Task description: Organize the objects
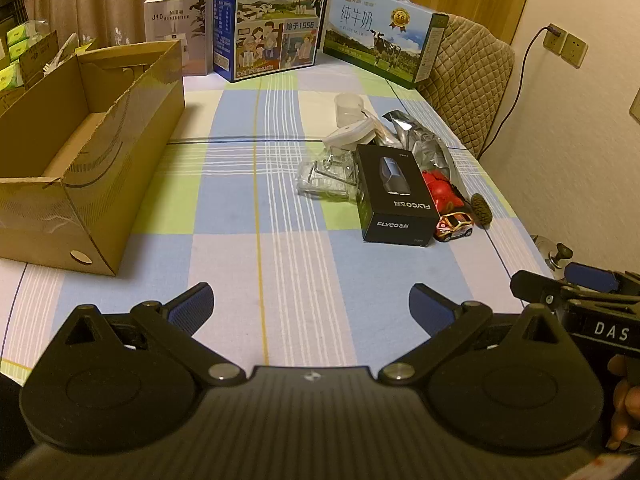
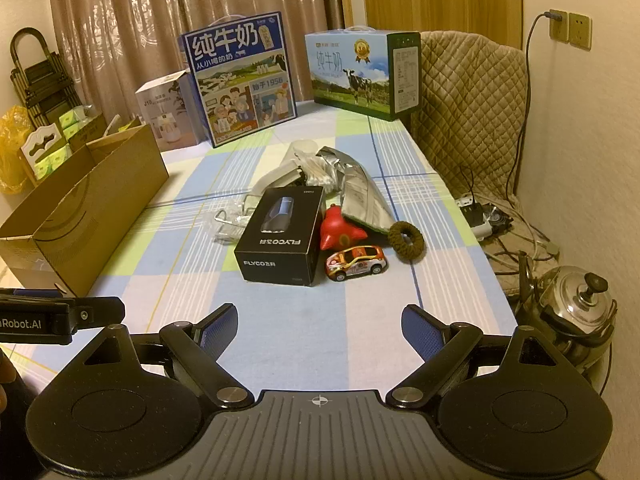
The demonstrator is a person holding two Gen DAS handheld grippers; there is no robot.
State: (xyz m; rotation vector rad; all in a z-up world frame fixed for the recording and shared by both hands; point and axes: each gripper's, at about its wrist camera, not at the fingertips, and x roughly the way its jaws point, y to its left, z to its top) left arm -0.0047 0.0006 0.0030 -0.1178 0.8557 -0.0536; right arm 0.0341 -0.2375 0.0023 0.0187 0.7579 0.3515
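A small heap of loose objects sits toward the right side of a table covered in a blue, green and white checked cloth. At the front of the heap lies a flat black box printed with FLYCO and a picture of a shaver. Just to its right are a red toy, a small orange and white toy car and a dark knitted hair tie. Behind them lie a crumpled silver foil pouch, a clear plastic bag, a white lidded container and a clear cup. An open, empty cardboard box stands on the table's left side, well apart from the heap. Two milk cartons and a humidifier box line the far edge. The left gripper and the right gripper both hover above the near end of the table, tilted downward toward the cloth, each with its blue-padded jaws spread wide and nothing between them.
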